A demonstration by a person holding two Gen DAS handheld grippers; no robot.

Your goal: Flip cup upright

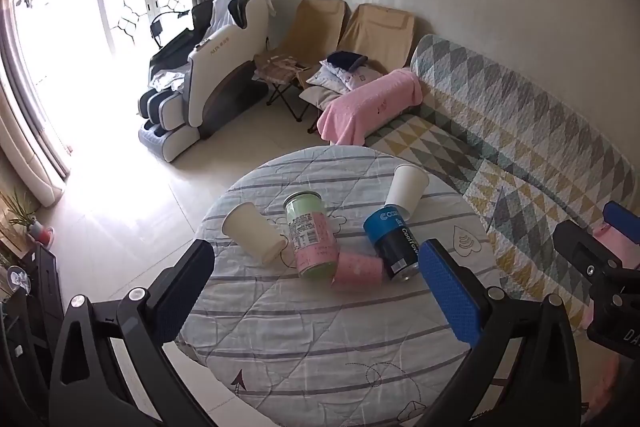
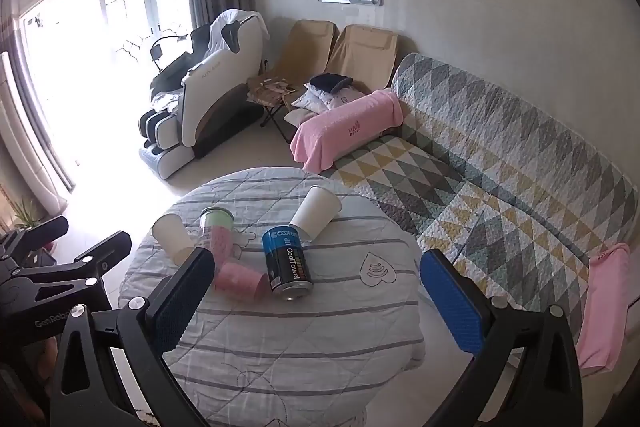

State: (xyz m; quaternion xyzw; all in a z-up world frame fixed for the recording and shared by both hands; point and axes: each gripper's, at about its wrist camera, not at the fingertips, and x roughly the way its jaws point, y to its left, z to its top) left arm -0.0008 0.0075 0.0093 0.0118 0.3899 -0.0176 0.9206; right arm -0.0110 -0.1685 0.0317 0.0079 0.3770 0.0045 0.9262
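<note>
A round table (image 1: 320, 347) with a striped quilted cloth holds several containers lying on their sides. A pink cup (image 1: 358, 269) lies near the middle, also in the right wrist view (image 2: 240, 279). A white paper cup (image 1: 254, 233) lies at the left (image 2: 173, 239), another white cup (image 1: 406, 189) at the far right (image 2: 316, 211). My left gripper (image 1: 316, 291) is open and empty, above the table's near side. My right gripper (image 2: 316, 301) is open and empty, also short of the cups.
A green-and-pink jar (image 1: 312, 239) and a blue-and-black can (image 1: 394, 247) lie among the cups. A quilt-covered sofa (image 1: 520, 147) runs along the right of the table. A massage chair (image 1: 200, 83) and folding chairs stand beyond.
</note>
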